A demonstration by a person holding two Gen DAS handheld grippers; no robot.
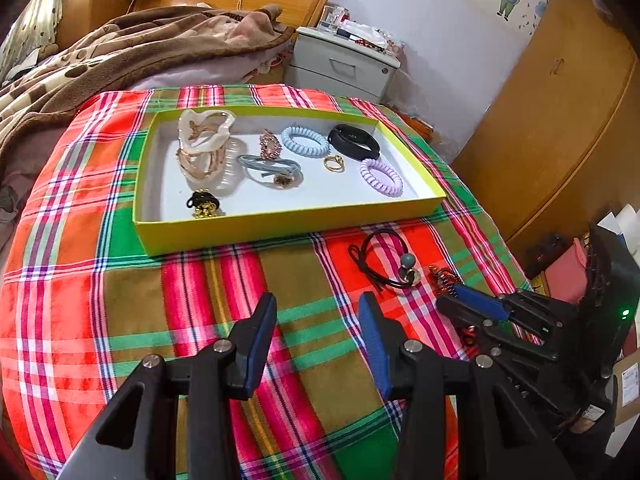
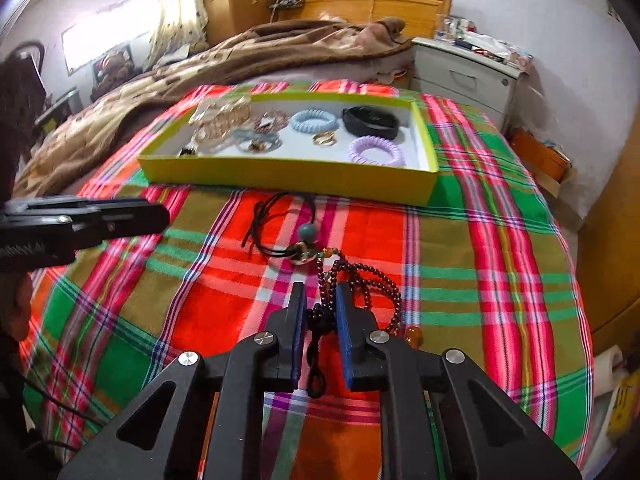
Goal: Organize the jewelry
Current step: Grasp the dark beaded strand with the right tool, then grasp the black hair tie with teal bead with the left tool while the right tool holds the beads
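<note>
A yellow box with a white floor is seen on a plaid cloth spread over the bed. Inside it lie a blue coil hair tie, a purple coil hair tie, a black band, a gold ring, a grey hair tie and a tangle of pale bracelets; in the right wrist view the items at the box's near left corner are partly hidden by its wall. In front of the box, on the cloth, a black cord necklace with a grey bead is laid, and just beside it a string of dark red beads.

The left gripper is held over bare cloth, its jaws spread wide with nothing between them. The right gripper is lowered over the dark red beads; its jaws are parted, with the tassel cord and some beads lying between them, not clenched. Part of the string is hidden beneath its fingers. In the left wrist view, only a small end of the beads is visible.
</note>
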